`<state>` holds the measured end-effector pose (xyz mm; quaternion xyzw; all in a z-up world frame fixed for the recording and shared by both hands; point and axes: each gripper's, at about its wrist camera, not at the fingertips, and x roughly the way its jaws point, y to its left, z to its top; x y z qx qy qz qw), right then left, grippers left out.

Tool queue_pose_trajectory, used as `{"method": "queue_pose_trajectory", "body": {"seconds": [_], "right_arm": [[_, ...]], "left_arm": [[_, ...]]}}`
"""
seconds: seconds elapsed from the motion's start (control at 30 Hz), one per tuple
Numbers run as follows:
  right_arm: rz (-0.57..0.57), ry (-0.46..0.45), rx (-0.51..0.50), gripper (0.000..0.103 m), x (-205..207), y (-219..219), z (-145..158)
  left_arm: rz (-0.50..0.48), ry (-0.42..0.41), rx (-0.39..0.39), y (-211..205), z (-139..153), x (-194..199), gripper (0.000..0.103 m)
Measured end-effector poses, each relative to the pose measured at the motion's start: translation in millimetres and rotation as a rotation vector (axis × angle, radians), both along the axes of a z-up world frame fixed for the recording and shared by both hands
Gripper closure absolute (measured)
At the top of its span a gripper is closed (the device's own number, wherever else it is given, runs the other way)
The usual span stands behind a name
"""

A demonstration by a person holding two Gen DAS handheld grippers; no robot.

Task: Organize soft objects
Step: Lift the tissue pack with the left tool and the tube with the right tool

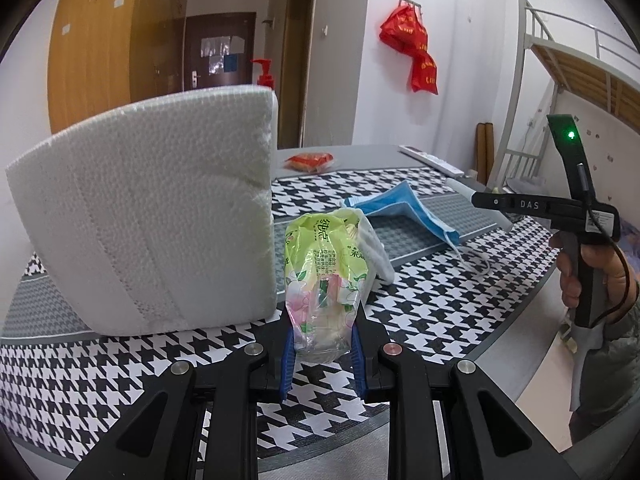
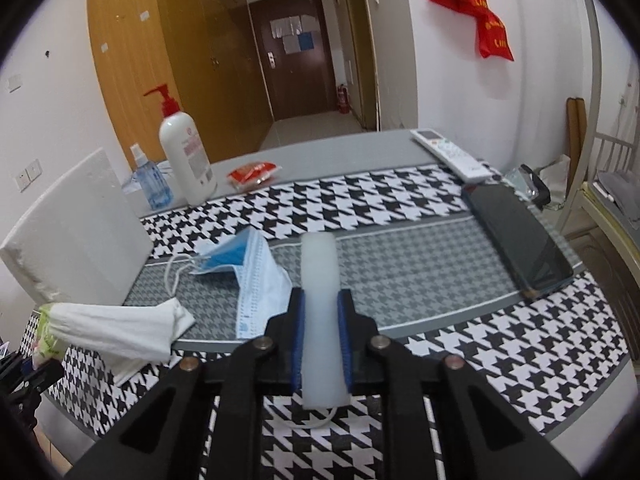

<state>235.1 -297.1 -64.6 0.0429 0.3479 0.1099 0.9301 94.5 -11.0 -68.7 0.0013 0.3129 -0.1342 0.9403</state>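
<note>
Both grips look firm to me: left gripper (image 1: 323, 344) jaws clamp the tissue pack (image 1: 326, 280), right gripper (image 2: 322, 344) jaws pinch a white foam strip (image 2: 320, 304) (over the table (image 2: 500, 360)).

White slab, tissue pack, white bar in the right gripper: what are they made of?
White slab: likely foam sheet, matte, with a pebbled bead texture.
Tissue pack: glossy thin printed plastic film, crinkled, part see-through, over white paper tissues.
White bar: translucent, matte, smooth, rounded end; probably silicone or soft foam, can't tell which.
</note>
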Motion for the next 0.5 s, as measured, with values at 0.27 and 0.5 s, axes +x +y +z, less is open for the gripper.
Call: {"method": "queue_pose_trajectory", "body": {"seconds": [0.27, 0.5], "right_arm": [[0.019, -0.043, 0.021, 0.084, -16.2, -0.2, 14.8], [0.023, -0.073, 0.034, 0.084, -26.6, -2.6, 23.8]], "left_arm": [[-0.015, -0.04, -0.011, -2.3, 11.0, -5.1, 0.083], [-0.013, -0.077, -0.013, -2.7, 23.4, -11.6, 0.083]]}}
